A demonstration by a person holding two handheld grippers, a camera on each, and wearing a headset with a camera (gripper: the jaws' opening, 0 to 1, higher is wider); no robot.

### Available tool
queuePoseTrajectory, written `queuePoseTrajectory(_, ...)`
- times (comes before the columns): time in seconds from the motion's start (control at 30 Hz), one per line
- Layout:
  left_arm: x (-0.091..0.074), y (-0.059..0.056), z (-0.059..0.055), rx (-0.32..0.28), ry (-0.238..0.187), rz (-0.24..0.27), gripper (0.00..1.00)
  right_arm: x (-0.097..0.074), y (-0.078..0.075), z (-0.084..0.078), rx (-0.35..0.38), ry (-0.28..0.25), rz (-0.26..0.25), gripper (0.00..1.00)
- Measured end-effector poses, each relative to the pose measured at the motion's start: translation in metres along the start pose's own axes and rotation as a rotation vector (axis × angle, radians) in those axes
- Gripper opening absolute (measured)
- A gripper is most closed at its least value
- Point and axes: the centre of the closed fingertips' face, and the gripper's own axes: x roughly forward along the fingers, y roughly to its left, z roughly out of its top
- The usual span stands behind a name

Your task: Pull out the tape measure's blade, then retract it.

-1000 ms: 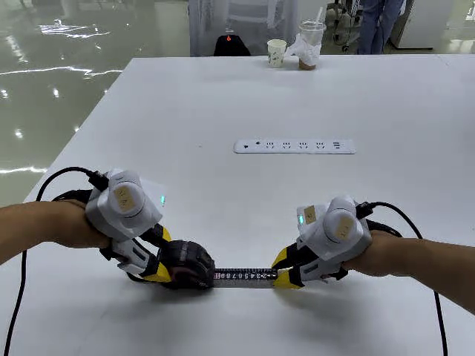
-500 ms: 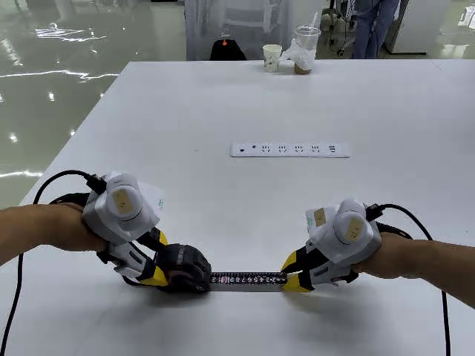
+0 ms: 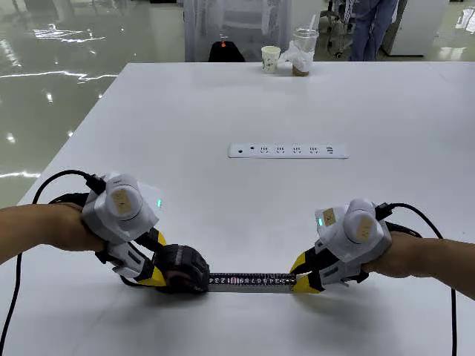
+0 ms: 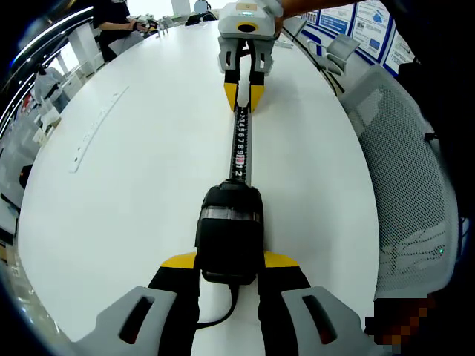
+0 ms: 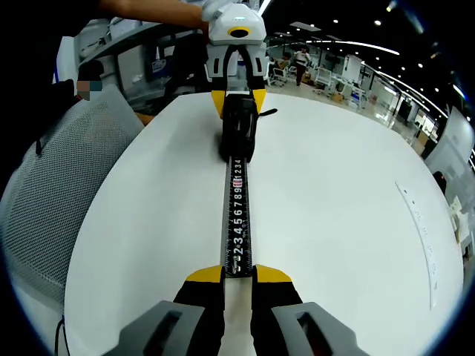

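Lying near the front edge of the white worktop, the tape measure had its long axis running from the person's left to the person's right in the head view. Its case was at the left end, and the mouth of the case pointed right, toward the right gripper. A short length of the blade was out of the case, straight and flat on the worktop with the printed face up.

The case was black and rounded, with a glossy grey band across its top, and a thin black loop hung from its back end. The blade was black with white numbers, and it had one reddish mark close to the case.

The left gripper had its yellow-tipped jaws closed on the two sides of the case. The jaws of the right gripper were almost together and pinched the free end of the blade between their tips.

Farther back on the worktop a white power strip lay parallel to the blade, well apart from it. Some cups stood at the far edge.
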Motion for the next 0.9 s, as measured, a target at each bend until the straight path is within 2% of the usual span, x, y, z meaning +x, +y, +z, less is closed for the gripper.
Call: queuePoseTrajectory(0.9, -0.001, 0.0, 0.0, -0.002, 0.007, -0.002, 0.24, -0.027, -0.001, -0.032, 0.005, 0.055, -0.011, 0.09)
